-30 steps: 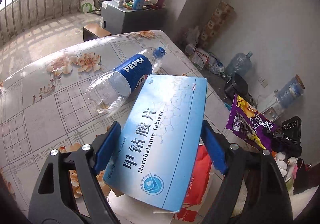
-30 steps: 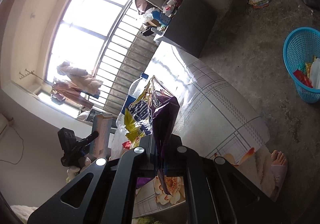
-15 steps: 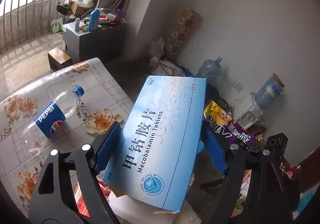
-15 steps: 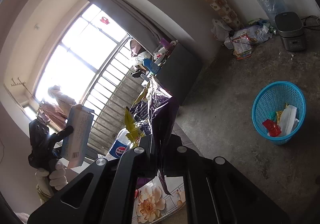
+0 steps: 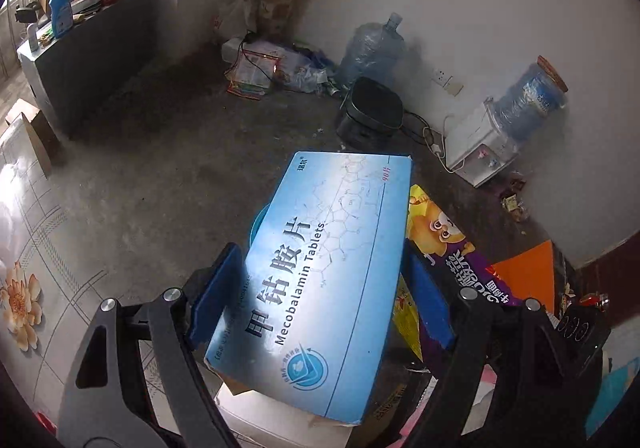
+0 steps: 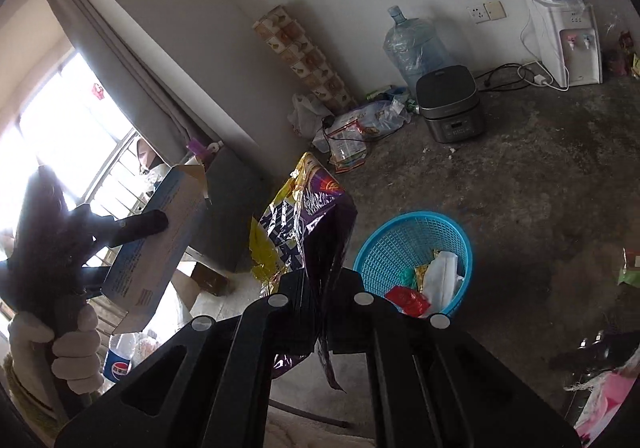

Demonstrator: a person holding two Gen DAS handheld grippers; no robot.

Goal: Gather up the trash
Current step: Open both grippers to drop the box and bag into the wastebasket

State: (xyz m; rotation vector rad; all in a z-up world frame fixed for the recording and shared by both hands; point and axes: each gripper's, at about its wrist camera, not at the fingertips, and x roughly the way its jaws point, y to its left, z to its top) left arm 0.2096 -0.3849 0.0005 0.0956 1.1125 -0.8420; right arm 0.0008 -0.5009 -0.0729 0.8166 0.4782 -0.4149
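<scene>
Both claws carry trash above a bare concrete floor (image 6: 540,176): the left gripper (image 5: 320,304), jaws spread wide, clamps a blue Mecobalamin Tablets box (image 5: 320,272) by its long sides between blue pads (image 5: 214,288), while the right gripper (image 6: 320,288), jaws pressed together, pinches a crumpled purple and yellow snack bag (image 6: 308,224) that stands up from its tips. Seen from the right wrist, the box hangs at left in front of a bright barred window (image 6: 64,136), the tool gripped by a white-gloved hand (image 6: 74,348). Just beyond the snack bag on the floor sits a blue mesh basket (image 6: 400,248) already holding wrappers. Against the white wall stand a water dispenser (image 6: 560,32), a spare water jug (image 6: 416,44) and a dark rice cooker (image 6: 450,104). A Pepsi bottle (image 6: 118,362) lies low at left, below the box, on a floral table (image 5: 24,248)
</scene>
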